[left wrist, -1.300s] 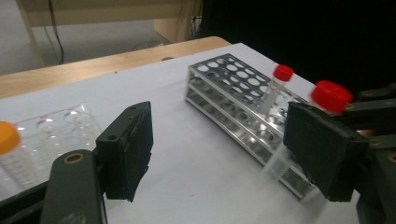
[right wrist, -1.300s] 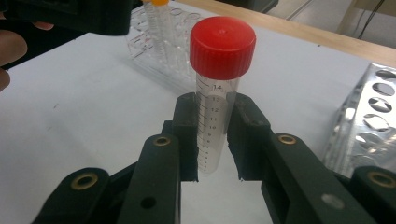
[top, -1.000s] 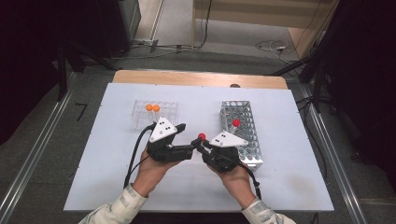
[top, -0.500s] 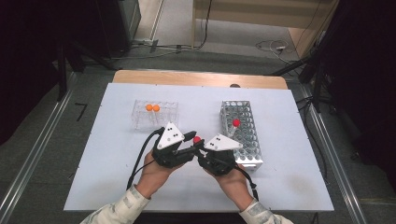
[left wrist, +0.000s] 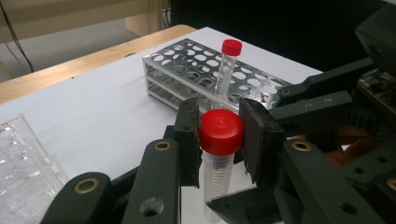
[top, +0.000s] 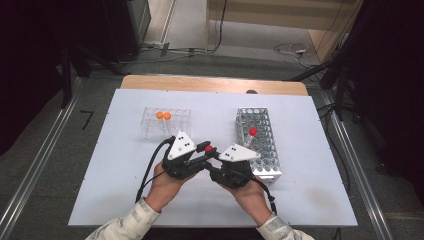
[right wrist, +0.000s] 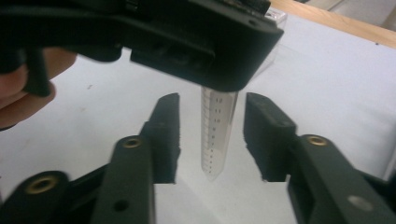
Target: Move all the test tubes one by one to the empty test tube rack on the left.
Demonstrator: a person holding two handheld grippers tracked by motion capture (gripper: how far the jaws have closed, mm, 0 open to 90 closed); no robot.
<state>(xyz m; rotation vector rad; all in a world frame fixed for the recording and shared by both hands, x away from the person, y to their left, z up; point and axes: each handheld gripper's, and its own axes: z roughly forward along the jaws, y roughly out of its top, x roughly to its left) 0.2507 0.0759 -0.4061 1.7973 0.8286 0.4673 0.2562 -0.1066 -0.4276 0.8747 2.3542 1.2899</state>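
Both hands have drawn together at the near middle of the table [top: 125,200] since the earlier frame, and the red-capped tube [left wrist: 220,140] has changed hands: the left gripper [left wrist: 219,135] has just been closing, and its fingers [left wrist: 187,135] now clamp the tube's red cap from both sides, while the right gripper [right wrist: 212,135] has just been opening, so its fingers [right wrist: 164,135] stand apart on either side of the clear graduated body without touching it. The tube hangs upright, tip down, just above the table, between the clear rack [top: 166,121] holding two orange-capped tubes and the metal rack [top: 260,145], where one red-capped tube [top: 253,131] stands.

The hold looks risky. The cap is smooth and round, and the whole tube hangs from it; a slight easing of the fingers could let it slip and fall. A twist could loosen the cap. The right fingers sit close enough that withdrawing askew could knock the tube's body.
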